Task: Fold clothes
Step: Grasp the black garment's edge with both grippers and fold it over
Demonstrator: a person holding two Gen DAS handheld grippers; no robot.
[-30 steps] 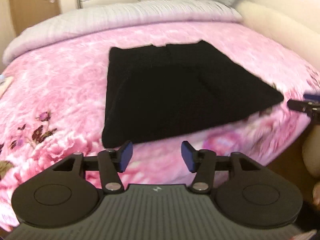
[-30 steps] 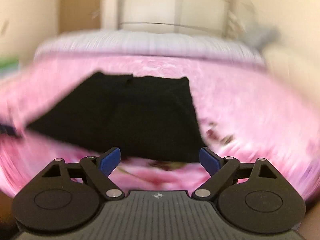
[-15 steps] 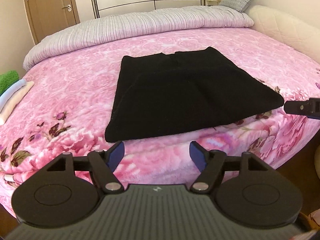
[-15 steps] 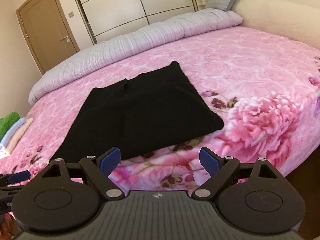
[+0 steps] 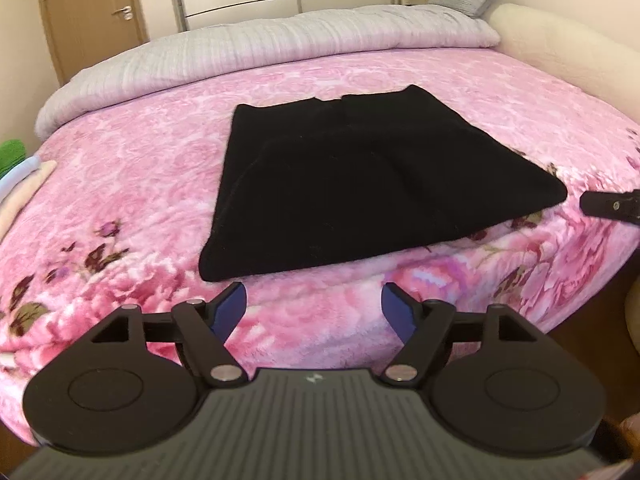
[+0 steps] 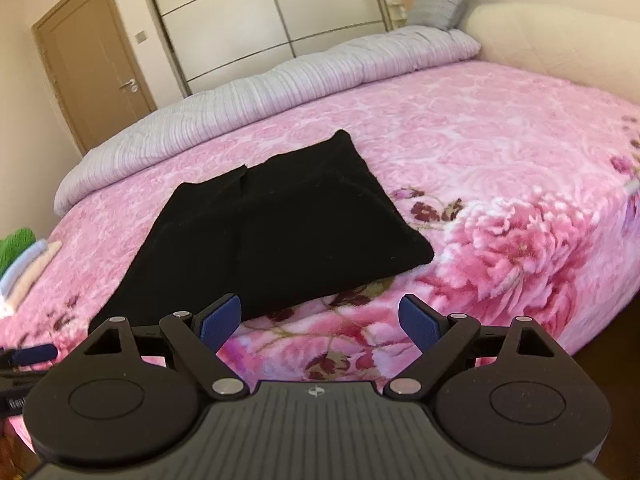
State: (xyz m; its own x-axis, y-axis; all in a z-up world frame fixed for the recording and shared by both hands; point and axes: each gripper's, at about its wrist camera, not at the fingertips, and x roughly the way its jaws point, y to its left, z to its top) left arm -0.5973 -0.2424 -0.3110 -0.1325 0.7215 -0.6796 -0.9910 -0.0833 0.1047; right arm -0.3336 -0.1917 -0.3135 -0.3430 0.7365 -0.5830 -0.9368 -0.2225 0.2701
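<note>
A black garment lies flat on the pink flowered bed cover, its wide hem toward me; it also shows in the right wrist view. My left gripper is open and empty, just short of the hem's near left corner. My right gripper is open and empty, just short of the hem's near right part. A finger of the right gripper shows at the right edge of the left wrist view, beside the garment's right corner.
A grey striped duvet lies rolled along the bed's far side. A stack of folded clothes, green, white and cream, sits at the bed's left edge. A cream headboard is on the right. A door and wardrobe stand behind.
Both grippers have steadied and drawn slightly back from the bed edge. The left gripper's fingers have opened wider. The garment has not moved.
</note>
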